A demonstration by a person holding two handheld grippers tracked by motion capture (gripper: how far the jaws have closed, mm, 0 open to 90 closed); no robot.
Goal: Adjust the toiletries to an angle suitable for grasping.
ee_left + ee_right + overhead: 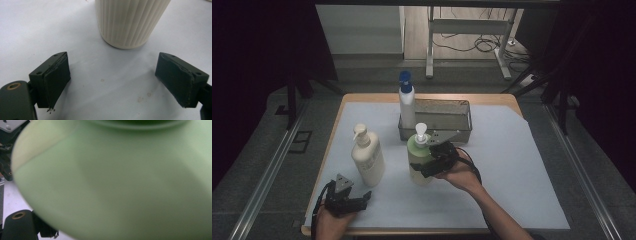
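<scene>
Closing right claw (430,161) seemingly around green pump bottle (418,159), upright on table (512,150)

I'm looking into a lab or test workspace: a wooden table (507,100) under a white sheet (512,165), dark curtains hung on either side of it, and behind it a metal desk frame (469,40) with loose cables (477,46) (no household furnishings).
</scene>
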